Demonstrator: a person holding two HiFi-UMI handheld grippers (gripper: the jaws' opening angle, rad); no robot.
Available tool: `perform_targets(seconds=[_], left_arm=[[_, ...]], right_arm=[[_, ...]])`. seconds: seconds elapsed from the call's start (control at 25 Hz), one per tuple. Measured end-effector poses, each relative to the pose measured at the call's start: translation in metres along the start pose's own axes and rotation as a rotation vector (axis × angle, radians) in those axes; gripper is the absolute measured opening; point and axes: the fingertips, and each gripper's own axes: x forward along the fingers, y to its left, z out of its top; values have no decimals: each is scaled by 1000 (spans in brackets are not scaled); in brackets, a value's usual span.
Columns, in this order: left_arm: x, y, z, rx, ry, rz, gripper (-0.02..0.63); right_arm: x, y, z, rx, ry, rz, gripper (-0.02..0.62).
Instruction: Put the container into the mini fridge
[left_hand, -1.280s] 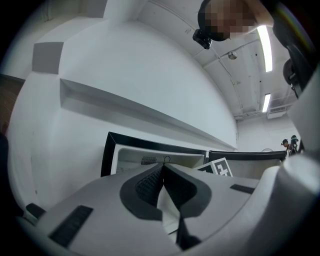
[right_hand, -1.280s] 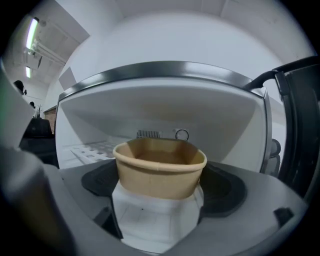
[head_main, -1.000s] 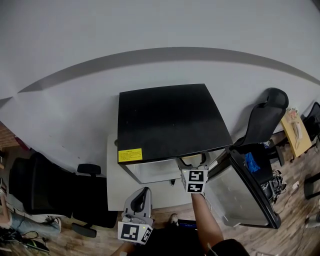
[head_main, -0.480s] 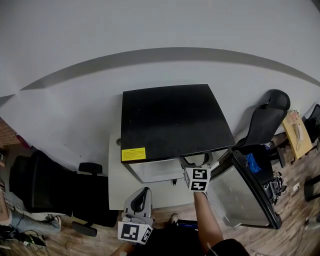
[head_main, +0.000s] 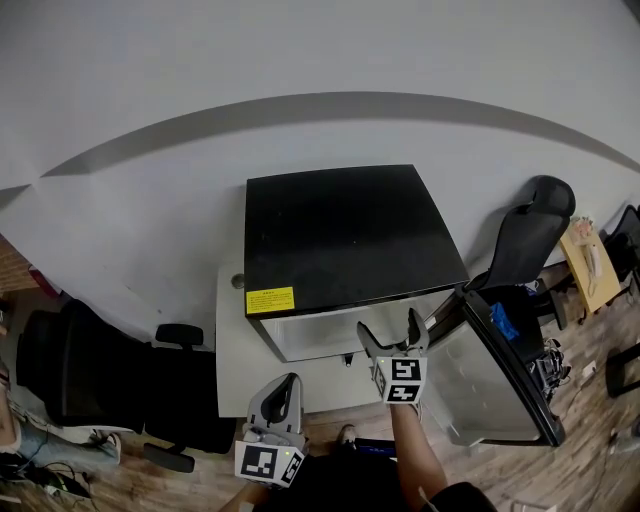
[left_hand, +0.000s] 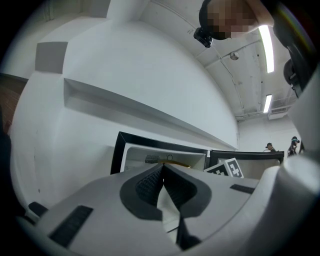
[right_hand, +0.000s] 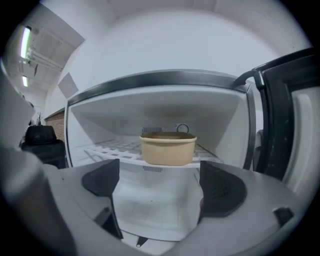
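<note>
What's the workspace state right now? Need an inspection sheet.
Surface: white stand carries the mini fridge.
Job's things: container upright on the wire shelf inside the mini fridge; door open.
Clutter: nothing seen.
Grippers: right claw open, empty, in front of the container and apart from it; left claw shut, empty.
Cables: nothing seen for certain.
Surroundings: left chair and right chair, both black; pale wall behind.

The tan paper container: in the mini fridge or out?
In: the tan paper container stands on the white wire shelf inside, clear of the open right claw.
</note>
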Motion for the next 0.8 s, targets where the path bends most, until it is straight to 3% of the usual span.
perform_targets(seconds=[0.24,0.28,0.32,0.36,0.4,0.64,0.8], left_arm=[[1,-11,-5,-8,5,-61,8],[1,-13,-5,-10,6,-71,8],[2,-15,-6,-12,7,-81,8],[3,-17,-7,-14,7,-89,8],[3,-18,-7,-16,8,-96,8],[4,-22,-11,-18,11,-117,8],[3,-23,-13,-23,11,-118,8]], right_arm=[[-58,23,-8,2,-10,28,488],[-68,25,-9,13,-16,21,434],[-77,25,-9,26,-25,6,318],[-85,26,-10,41,-31,-8,159],[-92,27,-12,54,-31,-14,112],[-126,39,-11,119,-26,1,38],[-143,51,2,138,-59,28,26]])
